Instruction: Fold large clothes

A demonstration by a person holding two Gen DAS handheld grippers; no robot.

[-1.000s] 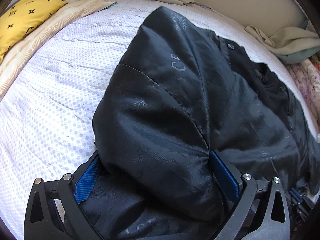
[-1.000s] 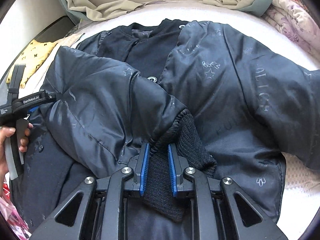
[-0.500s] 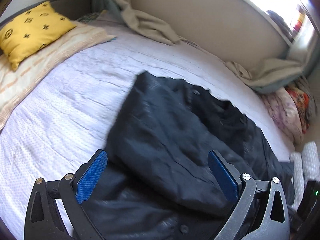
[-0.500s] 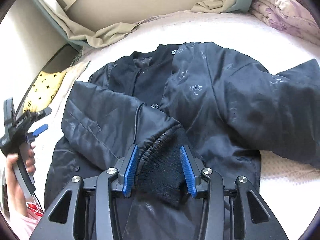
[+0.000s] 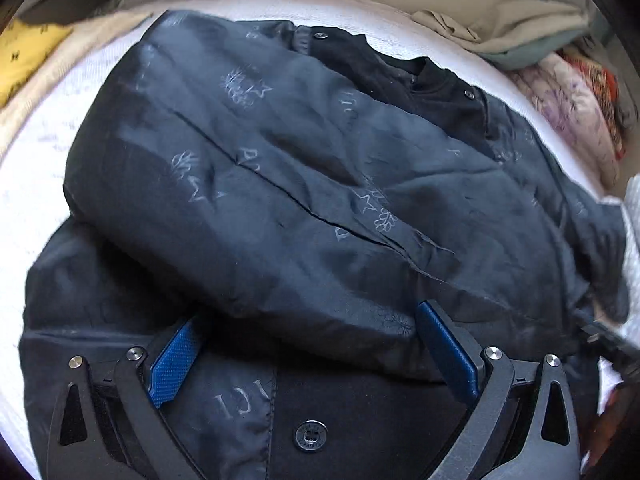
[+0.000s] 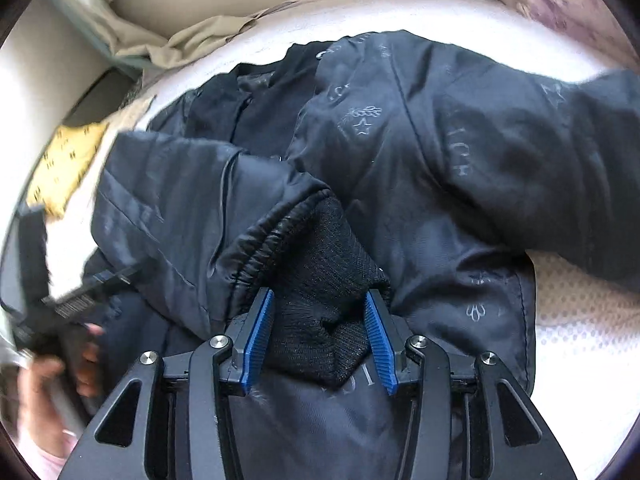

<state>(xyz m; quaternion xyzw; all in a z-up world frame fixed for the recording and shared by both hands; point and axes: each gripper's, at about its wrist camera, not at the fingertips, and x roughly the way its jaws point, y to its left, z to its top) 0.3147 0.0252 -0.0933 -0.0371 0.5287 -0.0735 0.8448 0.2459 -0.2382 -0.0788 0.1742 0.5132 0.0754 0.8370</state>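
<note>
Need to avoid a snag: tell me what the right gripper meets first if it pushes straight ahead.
The knit cuff, lying between the opening jaws of the right gripper. Beyond it comes the folded sleeve, though depth is hard to judge.

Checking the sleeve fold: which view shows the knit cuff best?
The right wrist view. The black knit cuff lies in full sight between the opening blue pads of the right claw. The left wrist view shows only the sleeve folded across the jacket, not its cuff.
</note>
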